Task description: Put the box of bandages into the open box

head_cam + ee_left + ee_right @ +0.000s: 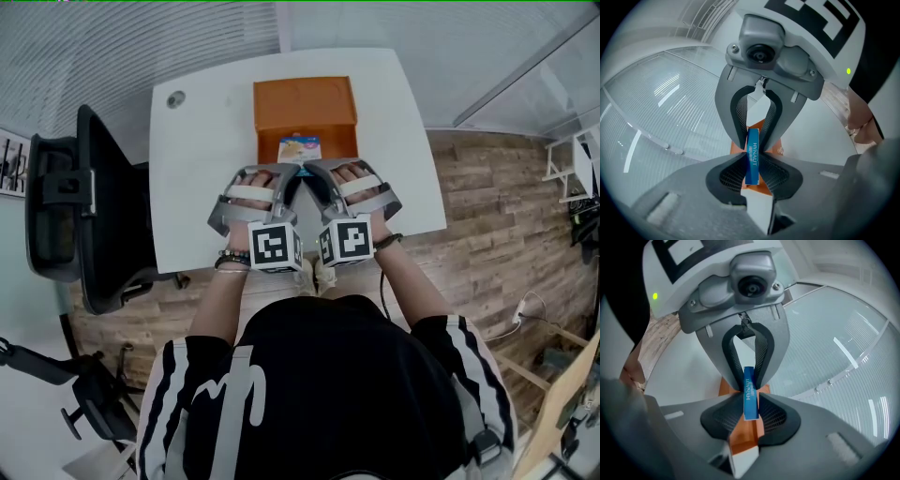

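Note:
The box of bandages [300, 149] is a flat carton with a blue edge, held over the near end of the open orange box [305, 105] on the white table [197, 178]. My left gripper [289, 176] and right gripper [317, 175] meet at it from either side. In the left gripper view the blue edge [753, 157] stands upright, pinched by my left gripper [753, 172], with the other gripper's jaws clamping it from the far side. The right gripper view shows the same carton [749, 393] pressed between the pads of my right gripper [749, 417], orange box beneath.
A black office chair [70, 206] stands left of the table. A round grommet [175, 97] sits in the table's far left corner. Glass walls with blinds run behind the table, and wooden flooring [487, 216] lies to the right.

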